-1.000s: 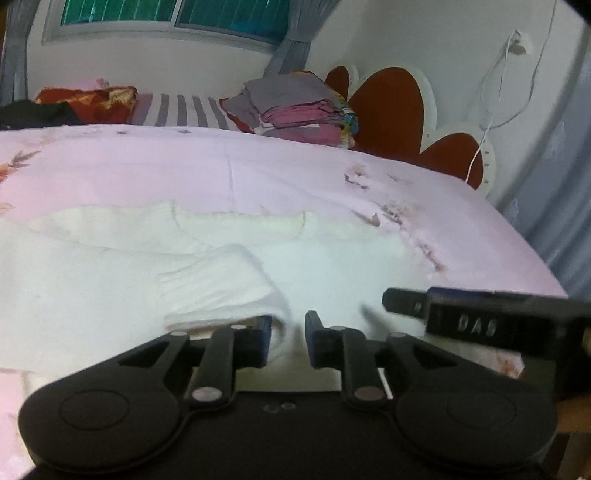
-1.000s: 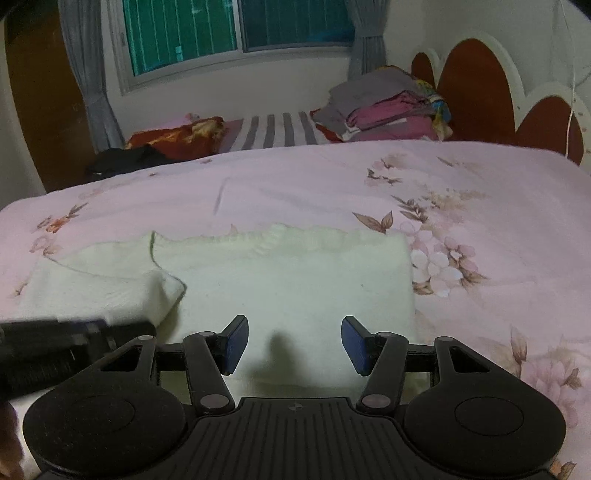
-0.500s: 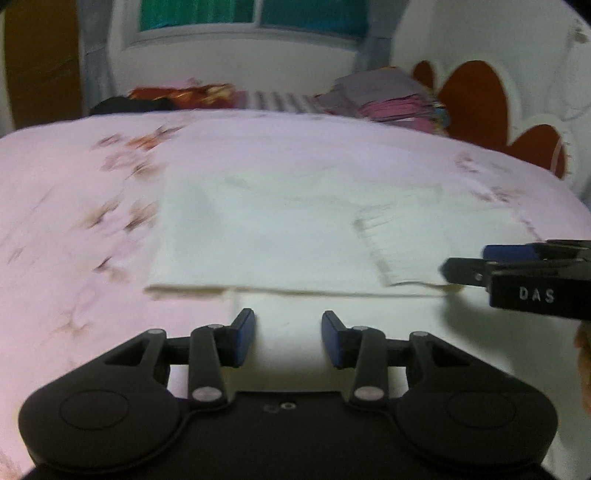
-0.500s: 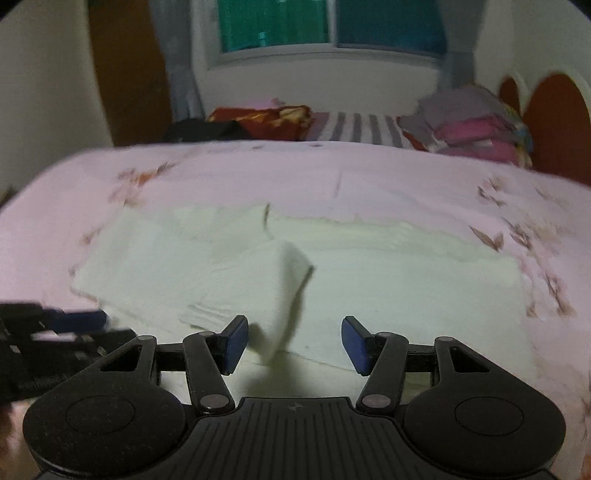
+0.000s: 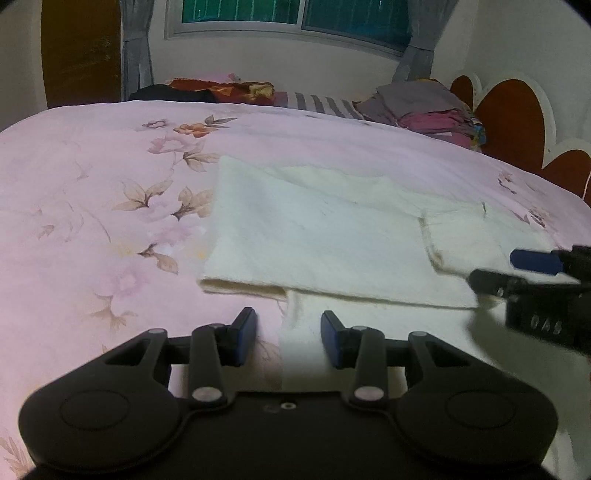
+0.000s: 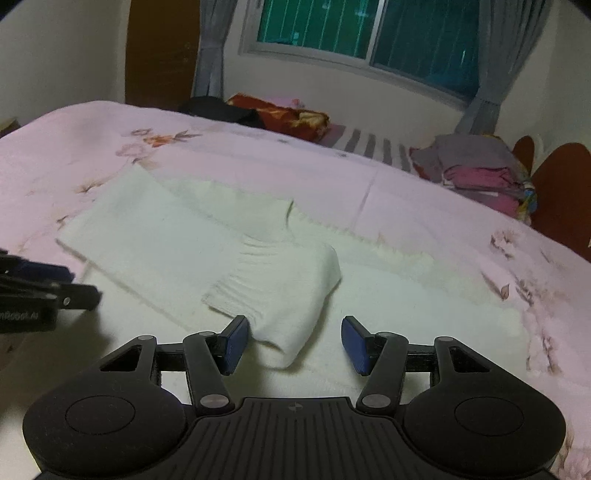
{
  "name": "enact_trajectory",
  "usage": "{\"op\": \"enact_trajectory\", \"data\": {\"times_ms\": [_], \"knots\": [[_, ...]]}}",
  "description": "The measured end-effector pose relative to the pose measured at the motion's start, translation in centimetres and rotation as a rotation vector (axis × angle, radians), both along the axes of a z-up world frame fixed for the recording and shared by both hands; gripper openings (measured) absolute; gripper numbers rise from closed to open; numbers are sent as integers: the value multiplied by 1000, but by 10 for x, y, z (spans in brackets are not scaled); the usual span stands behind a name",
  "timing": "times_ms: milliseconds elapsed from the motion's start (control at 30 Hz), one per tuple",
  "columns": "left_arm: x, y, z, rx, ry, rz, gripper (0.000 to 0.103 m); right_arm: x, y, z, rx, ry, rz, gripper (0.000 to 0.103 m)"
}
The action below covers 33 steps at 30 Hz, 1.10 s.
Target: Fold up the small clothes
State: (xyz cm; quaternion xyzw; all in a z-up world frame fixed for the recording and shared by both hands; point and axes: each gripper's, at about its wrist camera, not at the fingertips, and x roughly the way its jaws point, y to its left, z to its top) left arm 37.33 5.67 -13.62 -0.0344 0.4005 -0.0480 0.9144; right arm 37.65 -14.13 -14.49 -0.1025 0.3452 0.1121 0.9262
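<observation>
Nearest in the left wrist view, the left gripper [image 5: 288, 338] stands with its jaws apart over the near left edge of the white sweater [image 5: 325, 236], pads touching nothing; the jaws have just been opening. The right gripper [image 6: 291, 341] has its jaws apart around the folded sleeve [image 6: 280, 291], not pressing it. The sweater lies flat on the pink flowered bed [image 5: 92, 192]. Far off, a pile of folded clothes [image 6: 476, 170] sits by the red headboard [image 5: 513, 110], below a window [image 6: 369, 33].
</observation>
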Motion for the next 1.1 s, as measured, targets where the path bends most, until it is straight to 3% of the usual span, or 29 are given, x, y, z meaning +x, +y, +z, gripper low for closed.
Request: {"op": "enact_trajectory", "data": {"times_ms": [67,100,133,167,367,433,467,500,633,733,767,800,933,967,1000,1100], "knots": [[1,1,-1,1,-3,3,38,4,-2,3,14,-26,-5,55],[1,1,-1,2,-5,4,38,5,-4,5,24,-36,-11,39],[2,1,-2,2,-6,6,39,5,-9,8,38,-36,-21,14],[2,1,-2,2,-7,6,39,8,-15,10,59,-22,-47,0],[4,0,-3,8,-12,2,39,18,-70,12,162,63,-195,1],[5,0,-3,10,-12,2,39,16,-81,13,198,87,-230,25],[5,0,-3,10,-12,1,39,15,-86,14,229,91,-244,68],[5,0,-3,9,-12,-1,39,13,-91,16,256,83,-254,92],[3,0,-3,19,-14,-10,39,14,-95,21,300,74,-238,92],[4,0,-3,22,-14,-9,39,24,-89,14,269,89,-249,92],[4,0,-3,25,-14,-10,39,26,-87,10,255,100,-257,84],[4,-1,-3,29,-15,-12,39,27,-87,6,251,112,-264,70],[4,-2,-4,40,-19,-16,39,25,-87,-4,262,147,-271,44],[4,-3,-4,43,-20,-16,39,25,-87,-2,269,144,-259,15],[4,-3,-4,45,-21,-16,40,24,-88,0,287,145,-245,9],[5,-4,-5,52,-23,-15,41,20,-89,18,281,89,-217,9]]}}
